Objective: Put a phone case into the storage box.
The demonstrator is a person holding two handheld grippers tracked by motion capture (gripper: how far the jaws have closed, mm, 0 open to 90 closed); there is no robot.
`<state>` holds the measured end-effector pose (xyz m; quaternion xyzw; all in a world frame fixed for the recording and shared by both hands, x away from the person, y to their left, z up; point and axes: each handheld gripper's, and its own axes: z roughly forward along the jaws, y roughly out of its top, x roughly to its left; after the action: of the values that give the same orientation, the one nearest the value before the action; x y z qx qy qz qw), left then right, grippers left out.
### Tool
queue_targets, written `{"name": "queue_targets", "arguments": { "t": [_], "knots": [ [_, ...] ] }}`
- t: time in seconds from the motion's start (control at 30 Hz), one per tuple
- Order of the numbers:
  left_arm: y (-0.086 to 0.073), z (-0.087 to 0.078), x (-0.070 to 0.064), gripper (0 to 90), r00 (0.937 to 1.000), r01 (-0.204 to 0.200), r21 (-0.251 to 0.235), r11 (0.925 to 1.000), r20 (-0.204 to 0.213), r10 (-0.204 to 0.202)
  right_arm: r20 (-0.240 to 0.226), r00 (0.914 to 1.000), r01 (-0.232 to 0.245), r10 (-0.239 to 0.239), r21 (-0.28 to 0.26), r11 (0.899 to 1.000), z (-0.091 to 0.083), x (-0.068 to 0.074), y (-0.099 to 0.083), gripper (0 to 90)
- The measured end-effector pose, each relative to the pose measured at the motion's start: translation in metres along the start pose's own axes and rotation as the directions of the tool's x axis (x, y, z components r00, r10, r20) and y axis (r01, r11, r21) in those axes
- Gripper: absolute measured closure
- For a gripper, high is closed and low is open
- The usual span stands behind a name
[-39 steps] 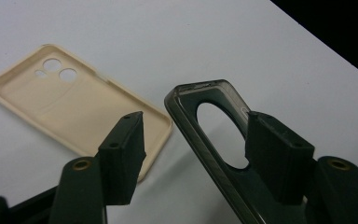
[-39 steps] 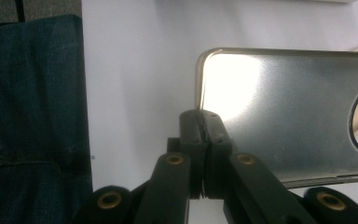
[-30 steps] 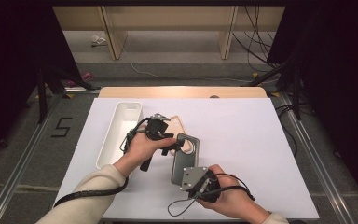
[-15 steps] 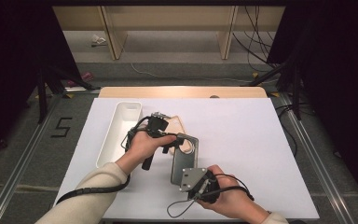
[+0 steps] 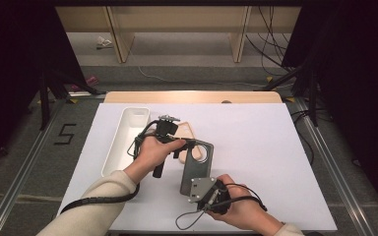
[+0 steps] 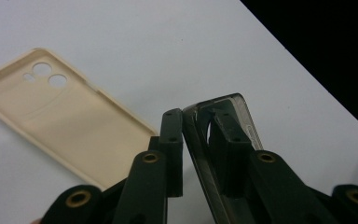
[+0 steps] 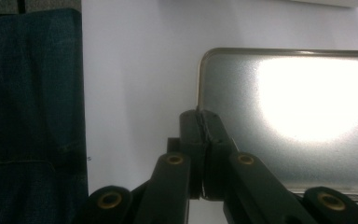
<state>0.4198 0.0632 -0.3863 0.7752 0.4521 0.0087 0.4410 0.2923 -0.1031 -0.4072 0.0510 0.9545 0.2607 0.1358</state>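
high view: two phone cases, grey and beige, one white tray.

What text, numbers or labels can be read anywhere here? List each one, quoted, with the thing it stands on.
"5": black numeral on the grey floor, left of the white table.
Tiny dark mark on the table surface in the right gripper view: too small to read.
Dark translucent phone case, beige phone case, long white plastic tray: no readable print.

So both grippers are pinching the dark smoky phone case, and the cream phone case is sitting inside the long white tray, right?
Not quite: the cream phone case lies on the white table beside the long white tray, as the high view shows. Both grippers do pinch the dark smoky phone case.
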Motion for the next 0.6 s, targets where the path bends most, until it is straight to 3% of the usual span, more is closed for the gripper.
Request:
{"name": "queue_targets", "arguments": {
  "t": [0.4,0.6],
  "knots": [
    [0.004,-0.009,-0.019,81.2,0.9981,-0.035,-0.057,0.9978,0.048,0.038,0.006,1.0000,-0.001,0.001,0.019,1.000,0.007,-0.002,-0.002,89.3],
    [0.005,-0.014,-0.029,81.7,0.9947,-0.081,-0.087,0.9929,0.057,0.086,0.014,0.9999,-0.006,0.006,0.024,1.000,0.008,-0.003,-0.003,88.4]
  ]
}}
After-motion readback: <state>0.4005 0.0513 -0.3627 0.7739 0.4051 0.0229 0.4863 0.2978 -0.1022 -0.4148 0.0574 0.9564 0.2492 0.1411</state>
